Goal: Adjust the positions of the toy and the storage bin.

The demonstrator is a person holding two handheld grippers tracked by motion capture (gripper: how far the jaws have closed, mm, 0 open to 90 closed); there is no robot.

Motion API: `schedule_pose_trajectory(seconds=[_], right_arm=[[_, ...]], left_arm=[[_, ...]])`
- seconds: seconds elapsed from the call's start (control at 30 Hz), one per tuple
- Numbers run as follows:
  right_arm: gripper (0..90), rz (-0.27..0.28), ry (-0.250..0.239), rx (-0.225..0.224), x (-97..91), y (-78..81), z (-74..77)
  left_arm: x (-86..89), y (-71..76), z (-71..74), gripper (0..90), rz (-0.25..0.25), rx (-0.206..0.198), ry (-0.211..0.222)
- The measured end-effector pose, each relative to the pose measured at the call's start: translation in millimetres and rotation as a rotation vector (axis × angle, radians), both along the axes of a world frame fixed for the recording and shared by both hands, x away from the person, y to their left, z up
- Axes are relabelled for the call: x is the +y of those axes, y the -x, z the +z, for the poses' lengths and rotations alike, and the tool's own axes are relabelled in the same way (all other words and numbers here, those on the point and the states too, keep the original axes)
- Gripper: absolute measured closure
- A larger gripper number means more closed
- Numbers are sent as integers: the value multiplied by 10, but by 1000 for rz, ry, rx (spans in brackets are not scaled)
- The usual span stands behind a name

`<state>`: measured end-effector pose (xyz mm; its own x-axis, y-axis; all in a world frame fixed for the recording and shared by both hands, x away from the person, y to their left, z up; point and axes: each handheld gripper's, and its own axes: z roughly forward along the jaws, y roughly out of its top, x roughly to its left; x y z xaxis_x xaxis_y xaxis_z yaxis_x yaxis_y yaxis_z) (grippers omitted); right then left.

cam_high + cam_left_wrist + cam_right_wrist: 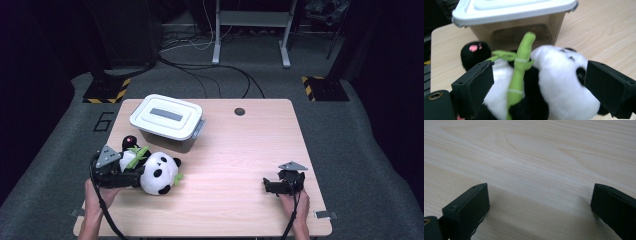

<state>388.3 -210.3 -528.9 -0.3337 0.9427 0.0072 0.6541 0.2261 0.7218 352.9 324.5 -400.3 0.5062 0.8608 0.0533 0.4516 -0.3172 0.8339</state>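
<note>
Lying near the table's (235, 150) left front edge, the panda (159, 172) sits between your left gripper's (537, 85) wide-spread jaws, just before the box (169, 121). Your right gripper (270, 185) rests apart, jaws spread over bare wood.

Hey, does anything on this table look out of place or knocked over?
Only the plush panda: it lies on its side by the lidded plastic box instead of sitting up, between the open jaws of the left gripper. The box lid looks properly seated, and nothing seems spilled or damaged.
</note>
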Motion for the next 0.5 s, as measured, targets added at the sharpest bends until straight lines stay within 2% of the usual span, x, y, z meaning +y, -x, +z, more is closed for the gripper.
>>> schedule_pose_trajectory(seconds=[0.2, 0.37, 0.5], right_arm=[[13, 0, 0, 0, 0, 0, 0], [13, 1, -1, 0, 0, 0, 0], [13, 2, 0, 1, -1, 0, 0]], left_arm=[[-255, -191, 142, 21, -39, -6, -8], [-515, -416, 211, 9, -82, 6, -3], [-724, -601, 229, 10, -116, 26, -16]])
